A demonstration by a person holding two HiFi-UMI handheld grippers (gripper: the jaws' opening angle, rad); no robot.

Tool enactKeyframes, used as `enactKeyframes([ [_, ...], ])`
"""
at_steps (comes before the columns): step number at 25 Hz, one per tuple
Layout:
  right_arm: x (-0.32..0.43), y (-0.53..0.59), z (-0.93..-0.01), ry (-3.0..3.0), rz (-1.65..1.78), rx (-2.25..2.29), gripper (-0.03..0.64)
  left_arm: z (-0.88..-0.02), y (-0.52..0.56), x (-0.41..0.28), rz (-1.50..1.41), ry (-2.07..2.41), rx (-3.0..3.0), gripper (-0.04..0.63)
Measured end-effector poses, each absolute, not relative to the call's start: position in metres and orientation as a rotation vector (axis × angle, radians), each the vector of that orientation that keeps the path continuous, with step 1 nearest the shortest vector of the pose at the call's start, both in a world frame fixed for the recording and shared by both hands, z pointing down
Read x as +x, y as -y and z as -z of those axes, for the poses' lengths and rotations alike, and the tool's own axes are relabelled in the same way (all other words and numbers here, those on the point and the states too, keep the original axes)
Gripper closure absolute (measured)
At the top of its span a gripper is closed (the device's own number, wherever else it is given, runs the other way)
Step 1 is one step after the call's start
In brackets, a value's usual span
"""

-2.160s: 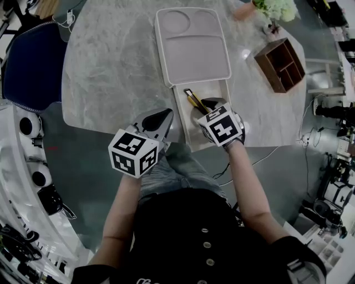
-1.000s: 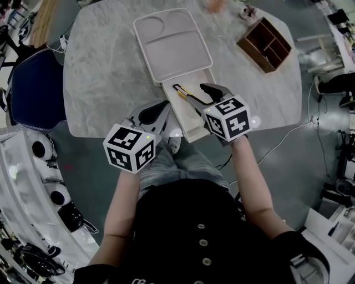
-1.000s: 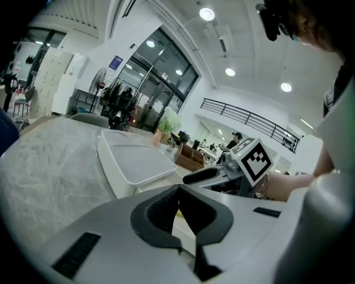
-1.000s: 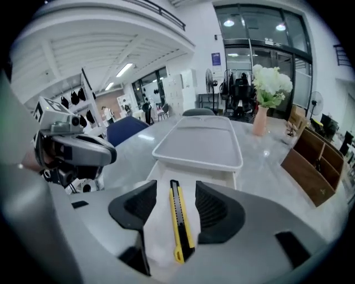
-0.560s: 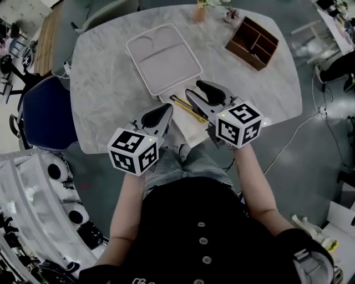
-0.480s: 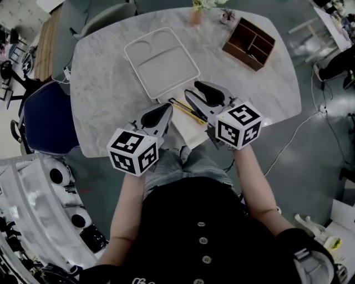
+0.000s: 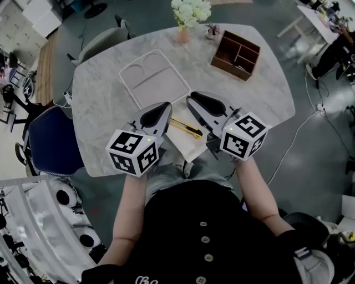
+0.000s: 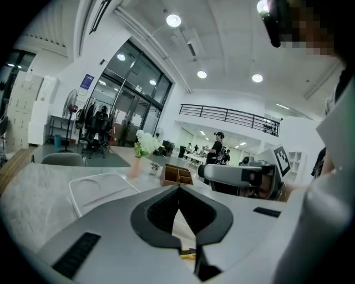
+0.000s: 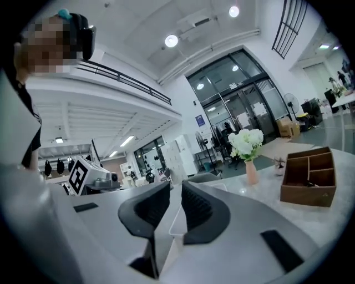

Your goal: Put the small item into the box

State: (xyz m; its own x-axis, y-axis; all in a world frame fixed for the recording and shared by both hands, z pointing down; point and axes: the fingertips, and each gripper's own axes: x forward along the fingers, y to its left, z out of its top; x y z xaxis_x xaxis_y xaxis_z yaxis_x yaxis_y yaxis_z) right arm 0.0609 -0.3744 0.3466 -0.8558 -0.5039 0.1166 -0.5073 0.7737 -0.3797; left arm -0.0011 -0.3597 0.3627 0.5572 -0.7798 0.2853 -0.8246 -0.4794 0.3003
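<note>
A yellow and black utility knife (image 7: 186, 127) lies flat in the shallow white box (image 7: 191, 147) at the table's near edge. My right gripper (image 7: 191, 100) hovers just right of the knife, pointing away from me. Its jaws are closing, a narrow gap still shows in the right gripper view (image 9: 176, 188), and nothing is between them. My left gripper (image 7: 165, 105) hangs left of the box, its fingertips meeting in the left gripper view (image 8: 178, 191) with nothing held. A bit of the yellow knife (image 8: 187, 253) shows below its jaws.
The box's white lid (image 7: 154, 77) lies flat on the marble table (image 7: 100, 105) beyond the box. A brown wooden organizer (image 7: 236, 55) sits at the far right, with a vase of white flowers (image 7: 188, 14) at the far edge. A blue chair (image 7: 52, 138) stands to the left.
The right gripper has drawn back to the right of the knife and its jaws have narrowed. The knife stays in the box. The left gripper has hardly moved.
</note>
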Motion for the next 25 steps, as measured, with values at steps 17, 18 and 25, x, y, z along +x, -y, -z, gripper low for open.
enactKeyframes([
  [17,0.074,0.361,-0.311,3.023,-0.596,0.948,0.614,-0.340,0.357,0.011,-0.164,1.242,2.507,0.578],
  [18,0.075,0.360,-0.313,3.018,-0.603,0.951,0.614,-0.342,0.356,0.011,-0.169,1.237,2.504,0.578],
  [25,0.082,0.349,-0.322,3.017,-0.619,0.939,0.614,-0.352,0.349,0.016,-0.149,1.191,2.470,0.578],
])
